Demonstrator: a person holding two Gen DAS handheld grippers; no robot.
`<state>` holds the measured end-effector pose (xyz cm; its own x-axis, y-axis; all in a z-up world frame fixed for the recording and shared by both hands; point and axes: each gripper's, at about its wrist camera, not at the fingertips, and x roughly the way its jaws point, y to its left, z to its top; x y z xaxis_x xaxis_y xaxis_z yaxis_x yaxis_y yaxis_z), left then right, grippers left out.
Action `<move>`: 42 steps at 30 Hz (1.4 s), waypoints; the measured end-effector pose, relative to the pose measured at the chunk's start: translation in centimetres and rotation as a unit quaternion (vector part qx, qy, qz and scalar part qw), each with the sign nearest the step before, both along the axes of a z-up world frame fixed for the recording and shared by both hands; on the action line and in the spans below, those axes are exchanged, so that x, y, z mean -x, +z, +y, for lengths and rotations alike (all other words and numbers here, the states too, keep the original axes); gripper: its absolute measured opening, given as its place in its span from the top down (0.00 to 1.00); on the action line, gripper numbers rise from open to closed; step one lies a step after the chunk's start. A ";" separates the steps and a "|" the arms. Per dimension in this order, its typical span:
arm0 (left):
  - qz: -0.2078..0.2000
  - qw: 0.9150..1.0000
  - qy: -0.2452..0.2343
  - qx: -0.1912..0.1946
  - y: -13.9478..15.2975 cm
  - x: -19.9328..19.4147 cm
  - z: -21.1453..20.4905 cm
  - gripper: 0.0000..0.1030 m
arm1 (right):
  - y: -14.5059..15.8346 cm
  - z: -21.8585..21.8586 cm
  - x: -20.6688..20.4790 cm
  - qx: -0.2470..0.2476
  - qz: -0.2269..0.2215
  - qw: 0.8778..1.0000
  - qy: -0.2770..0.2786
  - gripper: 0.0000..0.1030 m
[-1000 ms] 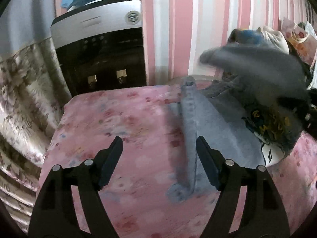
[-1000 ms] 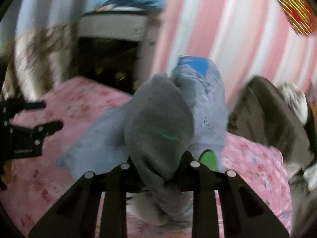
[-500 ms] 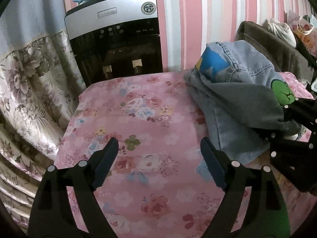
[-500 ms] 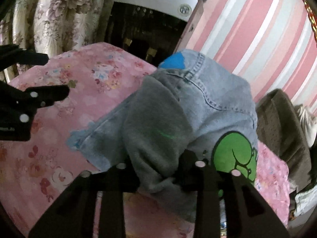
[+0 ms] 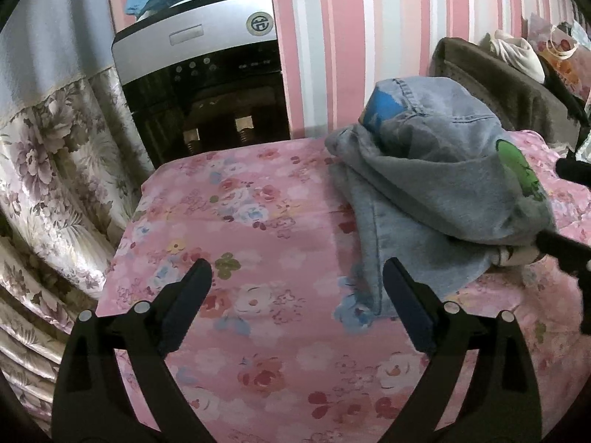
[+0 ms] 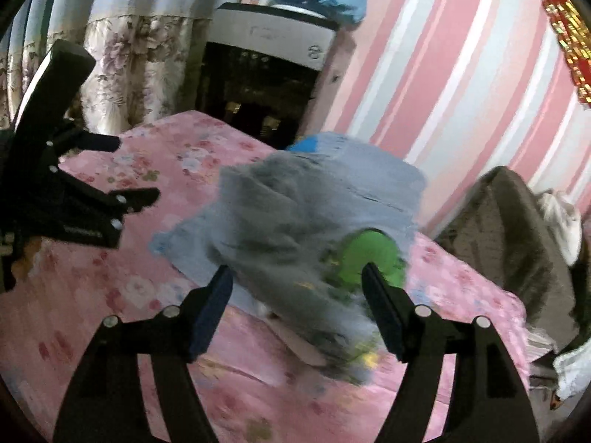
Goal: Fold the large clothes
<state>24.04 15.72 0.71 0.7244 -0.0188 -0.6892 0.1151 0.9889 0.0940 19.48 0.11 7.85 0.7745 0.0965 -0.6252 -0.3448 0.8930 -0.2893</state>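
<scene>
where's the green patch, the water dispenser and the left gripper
green patch [image 5: 517,170], left wrist view, middle of the print on the grey garment
water dispenser [image 5: 199,33], left wrist view, its silver top panel
left gripper [image 5: 297,304], left wrist view, midway between its open fingertips

— How many garments lie on the pink floral cloth?
— One folded bundle: a denim piece with a grey sweatshirt over it, so two layers I can count.
— Grippers?
— Two: the left gripper and the right gripper, each with two fingers.
— Anything behind?
— One water dispenser, one flowered curtain, and one brown blanket. The heap beyond it I cannot count.
</scene>
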 end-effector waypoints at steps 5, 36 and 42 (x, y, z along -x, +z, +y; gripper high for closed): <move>-0.010 1.000 -0.009 -0.001 1.3 0.4 -1.3 0.10 | 0.6 -3.0 0.8 0.033 -0.012 0.999 -0.025 0.30; 0.075 0.988 -0.094 0.100 -3.6 -1.2 -5.4 0.79 | -3.9 -10.8 -5.2 -0.187 0.071 0.976 -0.090 0.30; 0.083 0.983 -0.090 0.140 -4.2 -1.8 -4.4 0.77 | -3.1 -11.7 -5.2 -0.195 0.052 0.974 -0.104 0.30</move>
<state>25.87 11.28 -3.51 0.5697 -0.3417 -0.7474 0.2813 0.9356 -0.2133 24.67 -11.64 4.72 0.7374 0.1899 -0.6482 -0.1543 0.9817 0.1121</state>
